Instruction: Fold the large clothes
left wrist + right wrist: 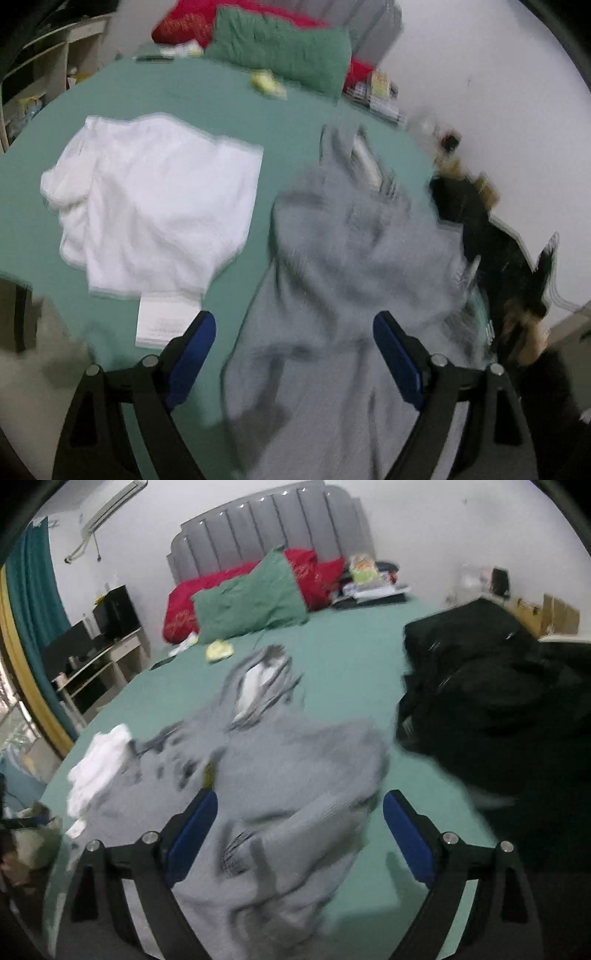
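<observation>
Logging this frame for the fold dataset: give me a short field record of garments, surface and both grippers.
surface: bed with green sheet
active garment: grey sweater, crumpled, unfolded
other garments: white garment on its left; black clothes on its right
left gripper: open, above sweater, nothing held
right gripper: open, above sweater, nothing held
image quality: motion blur

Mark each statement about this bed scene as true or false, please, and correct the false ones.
1. The grey garment lies on a green sheet. True.
2. The white garment is held by the left tongs. False: they are open and hold nothing.
3. A green pillow leans on a red one. True.
4. The right tongs are shut on the grey garment. False: they stand open.
</observation>
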A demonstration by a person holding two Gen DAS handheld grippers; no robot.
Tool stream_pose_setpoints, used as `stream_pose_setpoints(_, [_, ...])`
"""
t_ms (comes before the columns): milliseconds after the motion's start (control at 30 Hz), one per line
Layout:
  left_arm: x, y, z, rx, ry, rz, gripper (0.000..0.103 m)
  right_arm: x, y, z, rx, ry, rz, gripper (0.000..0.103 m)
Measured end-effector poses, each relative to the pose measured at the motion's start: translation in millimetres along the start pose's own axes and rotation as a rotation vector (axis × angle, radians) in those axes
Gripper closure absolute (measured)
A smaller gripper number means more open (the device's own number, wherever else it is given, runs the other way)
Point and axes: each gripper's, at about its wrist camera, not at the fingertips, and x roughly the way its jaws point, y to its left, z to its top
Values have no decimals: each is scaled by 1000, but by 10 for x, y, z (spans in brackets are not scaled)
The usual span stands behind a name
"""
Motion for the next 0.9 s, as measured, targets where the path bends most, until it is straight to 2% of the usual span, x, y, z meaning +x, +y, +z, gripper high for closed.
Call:
stream_pose_setpoints(33, [75,-64,90,24,-42,37,6,156,-85,57,1,44,13,13])
stream_pose_setpoints(67, [211,-115,152,57,-50,71,5,378,-199,83,22,110,41,13])
stream_pose_setpoints(167, [817,-246,271,138,39,146,5,1001,-451,64,108,277,154,13])
stream_pose_setpoints(200, [1009,-269,266,150,72,141,5,1073,-503,-9,129,275,182,20])
stream_pose_setpoints(233, [1252,-299,245,162,118,112,5,1116,-489,-36,127,253,227,45])
stream_pose_setpoints(300, [1542,-304,165,191,178,116,8,1156,-370,-53,28,237,180,78])
stream_pose_setpoints(333, [1702,-297,97,198,210,135,27,1151,-338,-45,2,220,178,80])
stream_pose_setpoints(367, [1738,-313,67,222,168,175,41,1131,-316,-16,-20,199,168,81])
stream_pose_setpoints(433, [1753,-440,129,262,159,181,85,1050,-257,89,-67,148,133,85])
stream_pose_setpoints(467, [1703,-460,164,239,124,207,88,973,-221,175,-92,111,110,86])
stream_pose_setpoints(533, [1566,-548,220,254,-5,292,89,856,-161,299,-111,68,88,88])
stream_pose_setpoints(567, [1523,-553,242,248,-39,309,90,789,-149,354,-118,46,71,89])
stream_pose_setpoints(667, [1328,-437,355,121,-147,370,90,718,-199,370,-111,57,18,90])
stream_pose_setpoints(700, [1342,-386,398,88,-144,367,89,755,-243,321,-109,93,-4,90])
stream_pose_setpoints(733, [1421,-334,446,70,-104,377,79,821,-263,274,-109,126,-17,89])
stream_pose_setpoints(767, [1488,-328,463,78,-73,396,71,936,-321,182,-96,199,-29,89])
stream_pose_setpoints(800, [1494,-308,450,85,-59,397,68,1034,-357,111,-77,248,-23,86])
stream_pose_setpoints(867, [1382,-267,406,88,-39,370,39,1001,-474,72,-21,242,-25,67])
stream_pose_setpoints(900, [1271,-252,372,93,-40,357,35,938,-513,100,3,226,-53,42])
